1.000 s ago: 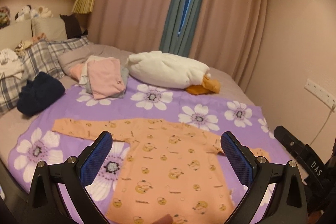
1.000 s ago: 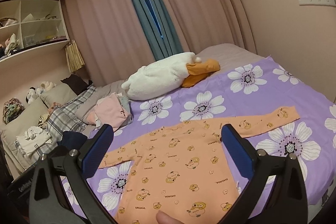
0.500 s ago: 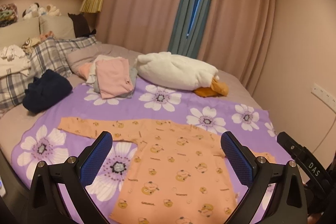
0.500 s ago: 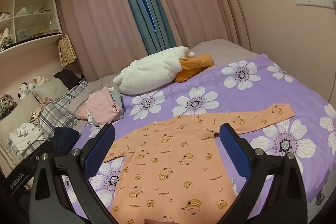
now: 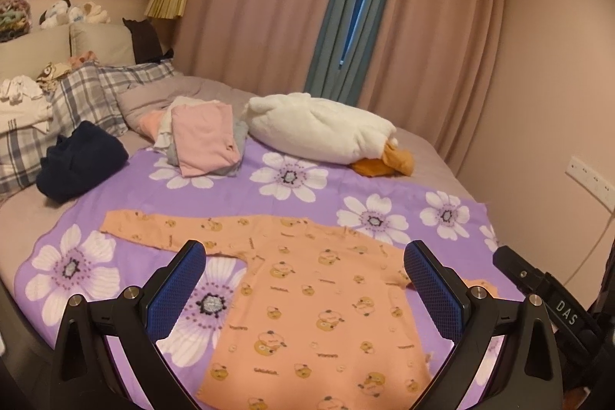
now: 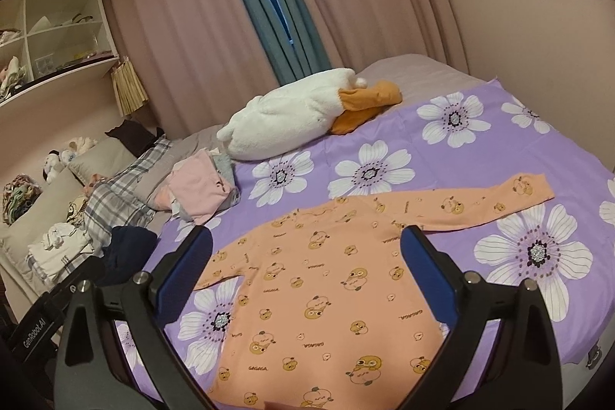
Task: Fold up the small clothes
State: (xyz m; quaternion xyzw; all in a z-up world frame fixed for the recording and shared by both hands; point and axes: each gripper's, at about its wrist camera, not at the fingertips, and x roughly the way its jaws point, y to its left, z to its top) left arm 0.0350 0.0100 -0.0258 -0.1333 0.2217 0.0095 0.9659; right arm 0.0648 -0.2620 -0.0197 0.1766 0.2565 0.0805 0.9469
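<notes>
A purple bedspread printed with big white flowers (image 5: pixel 300 195) (image 6: pixel 480 148) covers the bed ahead of both claws and carries nearly everything in view. Spread flat on it, directly in front of and partly framed by each claw, lies the orange long-sleeved baby top with a small duck print (image 5: pixel 307 298) (image 6: pixel 326 287), its body unfolded and both sleeves stretched out sideways; one sleeve runs off past the left claw's left finger, the other reaches well beyond the right claw's right finger. Farther out from both claws, at the far edge of the bedspread, rests a white plush goose pillow with an orange beak (image 5: pixel 319 129) (image 6: pixel 292 118). Beyond the left claw and to its left sits a folded stack of pink and grey clothes (image 5: pixel 203 137) (image 6: pixel 200 187), and nearer on that same side a dark navy bundled garment (image 5: pixel 80 160) (image 6: pixel 127 248) lies beside grey plaid pillows (image 5: pixel 77 98) (image 6: pixel 119 198). The left claw (image 5: pixel 305 291) hovers above the top with its blue-padded fingers spread wide, gripping nothing. The right claw (image 6: pixel 307 279) likewise hangs over the top, fingers wide apart and empty.
</notes>
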